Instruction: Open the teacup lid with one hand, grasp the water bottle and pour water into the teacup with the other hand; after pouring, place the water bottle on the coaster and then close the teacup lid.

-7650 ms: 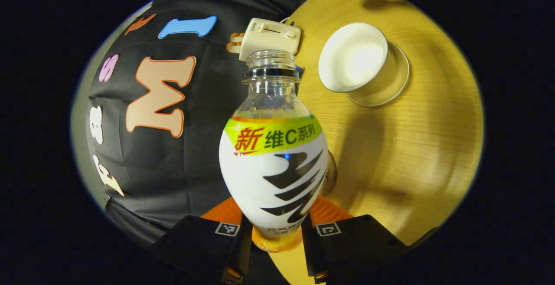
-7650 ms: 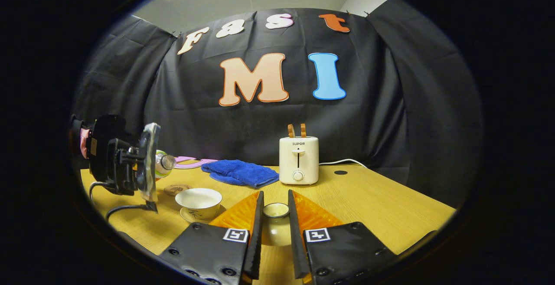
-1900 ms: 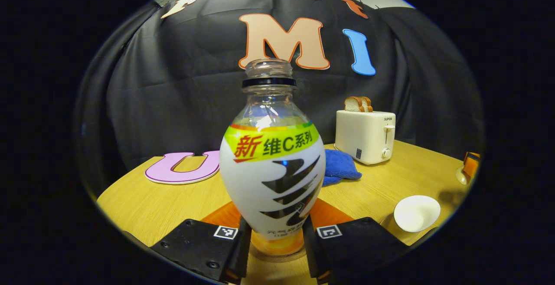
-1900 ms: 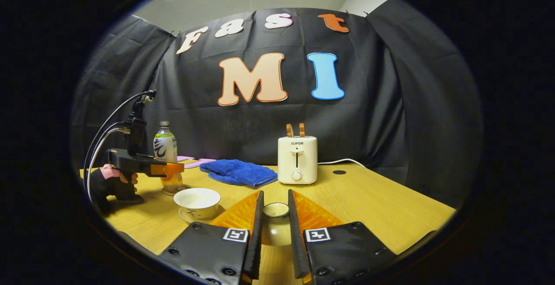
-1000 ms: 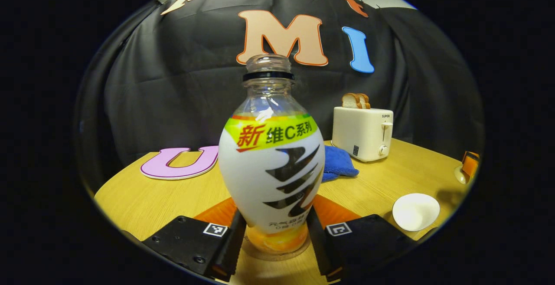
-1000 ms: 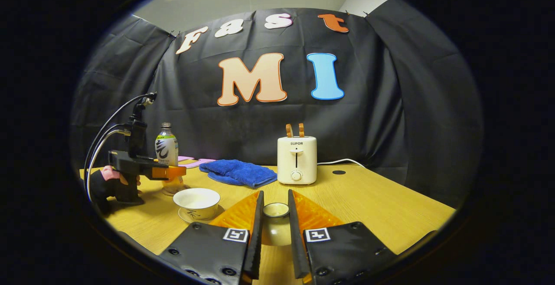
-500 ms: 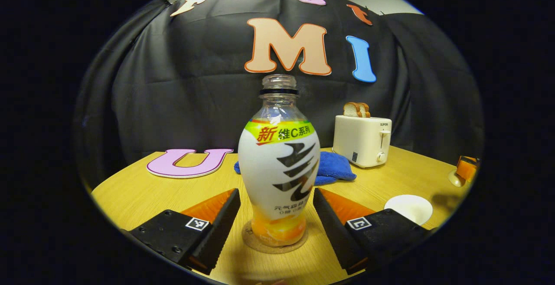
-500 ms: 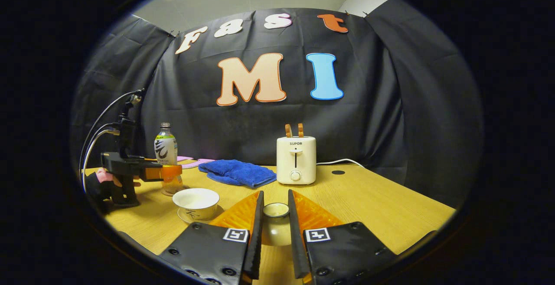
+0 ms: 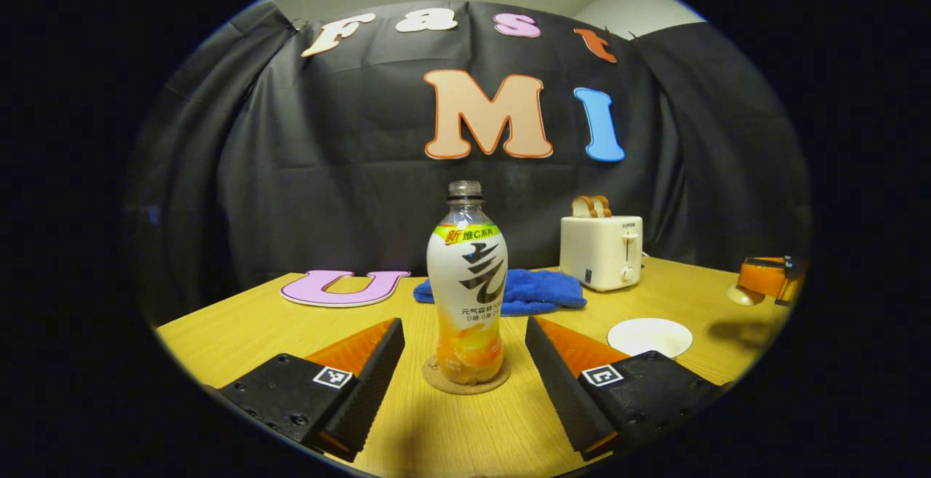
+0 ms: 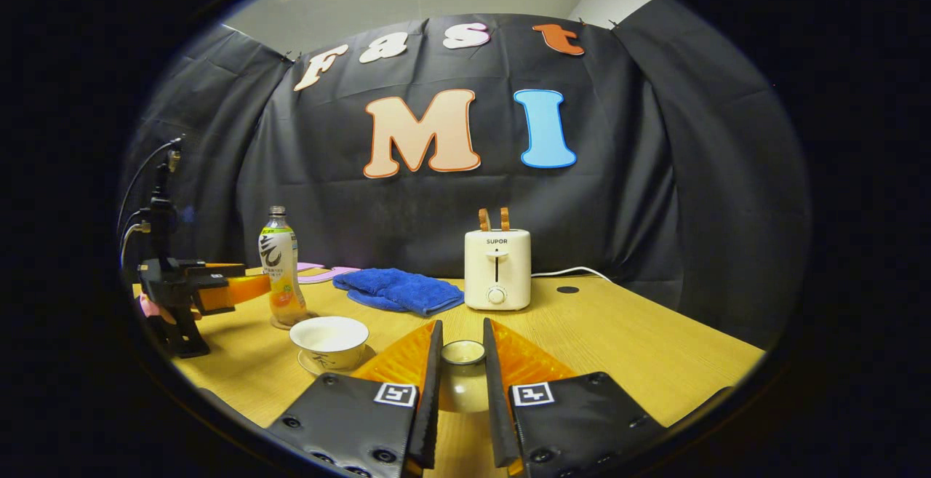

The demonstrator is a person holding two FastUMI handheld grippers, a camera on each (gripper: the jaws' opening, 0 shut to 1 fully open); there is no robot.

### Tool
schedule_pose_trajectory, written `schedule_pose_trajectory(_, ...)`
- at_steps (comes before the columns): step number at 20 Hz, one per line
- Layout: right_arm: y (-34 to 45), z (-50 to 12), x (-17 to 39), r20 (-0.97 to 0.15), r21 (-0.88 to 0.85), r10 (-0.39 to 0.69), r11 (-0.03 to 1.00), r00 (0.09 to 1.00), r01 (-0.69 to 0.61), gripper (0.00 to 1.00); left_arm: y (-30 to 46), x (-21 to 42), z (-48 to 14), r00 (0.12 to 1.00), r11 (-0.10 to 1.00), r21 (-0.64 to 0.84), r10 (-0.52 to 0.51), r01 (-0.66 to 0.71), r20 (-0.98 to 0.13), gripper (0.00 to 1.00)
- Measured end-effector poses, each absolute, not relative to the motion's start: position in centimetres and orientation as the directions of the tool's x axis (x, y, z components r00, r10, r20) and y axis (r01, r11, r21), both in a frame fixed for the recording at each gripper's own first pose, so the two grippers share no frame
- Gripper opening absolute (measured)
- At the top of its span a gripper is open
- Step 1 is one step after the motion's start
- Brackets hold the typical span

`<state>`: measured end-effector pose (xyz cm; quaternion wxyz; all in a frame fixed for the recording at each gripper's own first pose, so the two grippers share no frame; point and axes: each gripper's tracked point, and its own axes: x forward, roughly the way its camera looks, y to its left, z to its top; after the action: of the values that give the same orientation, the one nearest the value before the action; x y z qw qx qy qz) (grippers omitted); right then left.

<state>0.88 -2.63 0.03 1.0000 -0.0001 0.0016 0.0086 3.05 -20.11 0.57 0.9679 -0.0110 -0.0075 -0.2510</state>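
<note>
— Wood table [image 9: 640, 296], black cloth behind it. Where is the bottle found?

— Upright on the coaster [image 9: 466, 380], seen in the left gripper view. The bottle [image 9: 467, 283] is uncapped, with orange liquid low in it. It is flanked by the left gripper [image 9: 465, 340], whose fingers [image 9: 371, 361] are spread wide and kept clear of it on both sides. In the right gripper view the bottle [image 10: 278, 267] is seen far left on the table, with the left gripper [image 10: 244, 289] just beside it, held by a hand [image 10: 153, 307].

— And the cup?

— The cup [image 10: 329, 341] is left uncovered on its saucer, near the bottle and in front of it in the right gripper view. In the left gripper view the cup [image 9: 649, 336] is seen to the right.

— Is the lid held?

— Yes. The lid [image 10: 462, 376] is pinched by its knob between the fingers of the right gripper [image 10: 462, 361], above the table, to the right of the cup. In the left gripper view the right gripper [image 9: 767, 281] is glimpsed at the far right edge, with the lid [image 9: 740, 294] under it.

— What else is noted?

— A blue cloth [image 9: 534, 291] is laid behind the bottle, and a toaster [image 9: 601, 251] with two slices of bread [image 9: 590, 206] in it is set to the cloth's right. A cord is run from the toaster [image 10: 497, 268] along the table's back edge.
</note>
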Motion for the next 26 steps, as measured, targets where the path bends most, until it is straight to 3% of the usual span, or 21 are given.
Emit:
schedule_pose_trajectory(8,2.3,-0.2,3.5,-0.009,0.005,0.109,0.994,0.994,-0.109,0.34,-15.5,1.4,0.3,0.936,0.936,-0.013,-0.353,0.353,0.005,0.98)
schedule_pose_trajectory(11,6.1,-0.5,4.8,-0.014,0.01,0.205,0.979,0.979,-0.204,0.31,-14.0,0.8,0.3,0.952,0.952,-0.012,-0.306,0.306,0.009,0.98)
schedule_pose_trajectory(15,10.3,-0.7,6.1,-0.023,0.015,0.33,0.944,0.944,-0.33,0.33,-12.6,0.6,0.2,0.966,0.966,-0.009,-0.257,0.257,0.003,0.98)
schedule_pose_trajectory(23,12.8,-2.1,7.1,-0.11,0.025,0.425,0.905,0.899,-0.425,0.35,-12.5,0.6,0.2,0.968,0.968,-0.009,-0.252,0.252,0.001,0.98)
schedule_pose_trajectory(24,13.1,-2.3,7.1,-0.124,0.021,0.433,0.901,0.893,-0.434,0.31,-12.5,0.6,0.2,0.968,0.968,-0.01,-0.252,0.252,0.003,0.98)
schedule_pose_trajectory(26,13.4,-2.7,7.2,-0.149,0.019,0.442,0.896,0.885,-0.445,0.35,-12.5,0.6,0.2,0.968,0.968,-0.01,-0.252,0.252,0.002,0.98)
